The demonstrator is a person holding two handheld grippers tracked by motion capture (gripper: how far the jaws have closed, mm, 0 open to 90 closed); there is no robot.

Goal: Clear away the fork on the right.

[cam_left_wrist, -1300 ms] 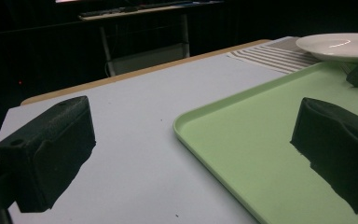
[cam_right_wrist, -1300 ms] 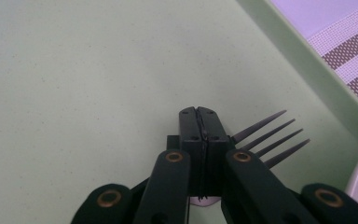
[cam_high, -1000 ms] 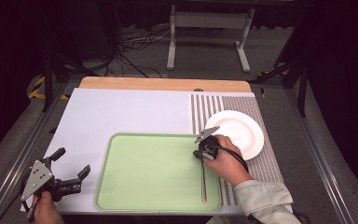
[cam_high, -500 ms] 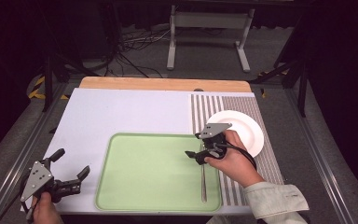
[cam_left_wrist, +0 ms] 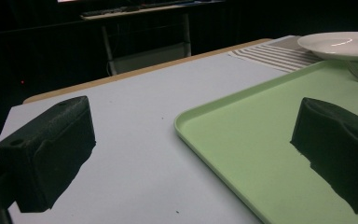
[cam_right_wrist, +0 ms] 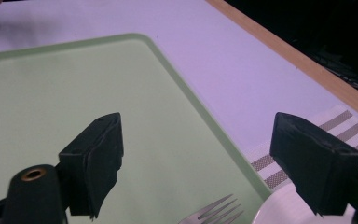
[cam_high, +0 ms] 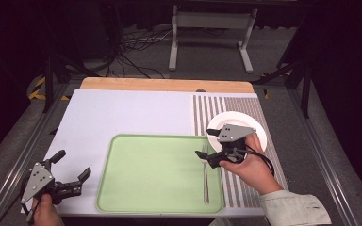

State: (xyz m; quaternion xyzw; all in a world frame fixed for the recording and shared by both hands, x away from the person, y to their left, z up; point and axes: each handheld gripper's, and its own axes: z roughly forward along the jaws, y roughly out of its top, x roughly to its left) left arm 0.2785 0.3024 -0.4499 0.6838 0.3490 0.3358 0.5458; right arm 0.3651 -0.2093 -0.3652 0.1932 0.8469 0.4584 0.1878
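Note:
A metal fork (cam_high: 206, 181) lies lengthwise along the right side of the pale green tray (cam_high: 151, 174), tines toward the far end. My right gripper (cam_high: 206, 143) hovers above the tines; its jaws have just been opening and stand wide apart with nothing between them. In the right gripper view the fork tines (cam_right_wrist: 214, 212) show below the right gripper (cam_right_wrist: 203, 140), over the tray (cam_right_wrist: 65, 102). A white plate (cam_high: 245, 123) sits just right of the tray. My left gripper (cam_high: 72, 164) rests open near the front left corner, beside the tray (cam_left_wrist: 261, 154).
A striped placemat (cam_high: 217, 106) lies under the plate on the white table cover (cam_high: 122, 113). A wooden edge (cam_high: 165, 84) runs along the back. Beyond the table stand a metal frame (cam_high: 207, 28) and floor cables (cam_high: 132, 47).
My right gripper let go of the fork's far end, opened, and rose toward the plate. The fork stays on the tray. The left gripper has not moved.

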